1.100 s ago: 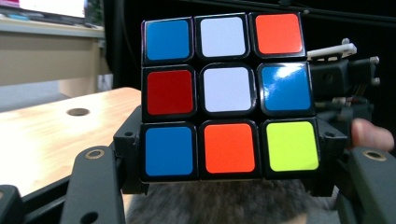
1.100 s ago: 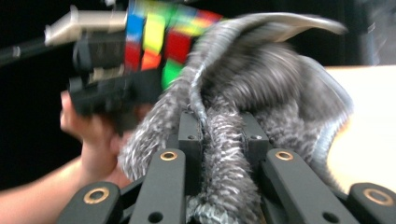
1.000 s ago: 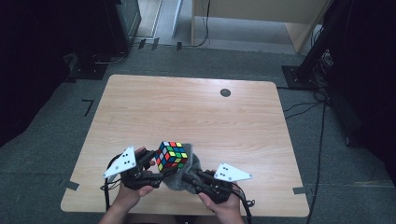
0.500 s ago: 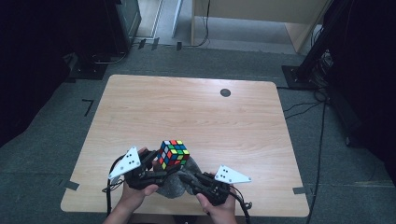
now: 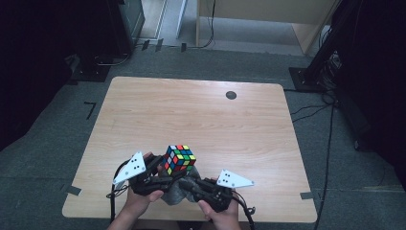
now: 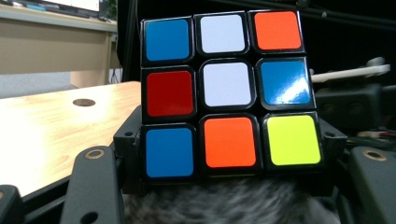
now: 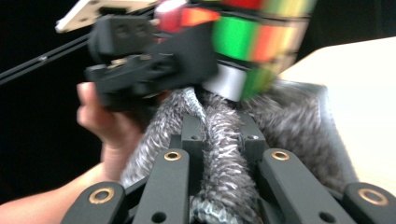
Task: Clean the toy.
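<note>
A pale wooden bench (image 5: 201,120) stands on grey carpet in a dark room, with a small dark round grommet (image 5: 231,95) near its upper right edge in the high view. The puzzle cube (image 5: 180,160), its stickers scrambled, sits at the lower middle of that view, near the bench's close edge, held up between two hand-held grippers. The left gripper (image 5: 163,168) at lower left has its jaws clamped on the cube's sides; in the left gripper view the cube (image 6: 229,95) takes up the centre of the frame, showing blue, white, orange, red and yellow squares, with black jaw pads against its lower left and lower right corners. Just beneath the cube is a grey fuzzy cloth (image 5: 181,189), and the right gripper (image 5: 194,184) at lower centre-right has its jaws closed tight on that cloth; in the right gripper view the cloth (image 7: 224,154) is bunched between the jaws at centre and rises to touch the cube's underside (image 7: 247,42) at the top. The person's left hand (image 5: 143,199) and right hand (image 5: 220,215) enter from the bottom edge.
</note>
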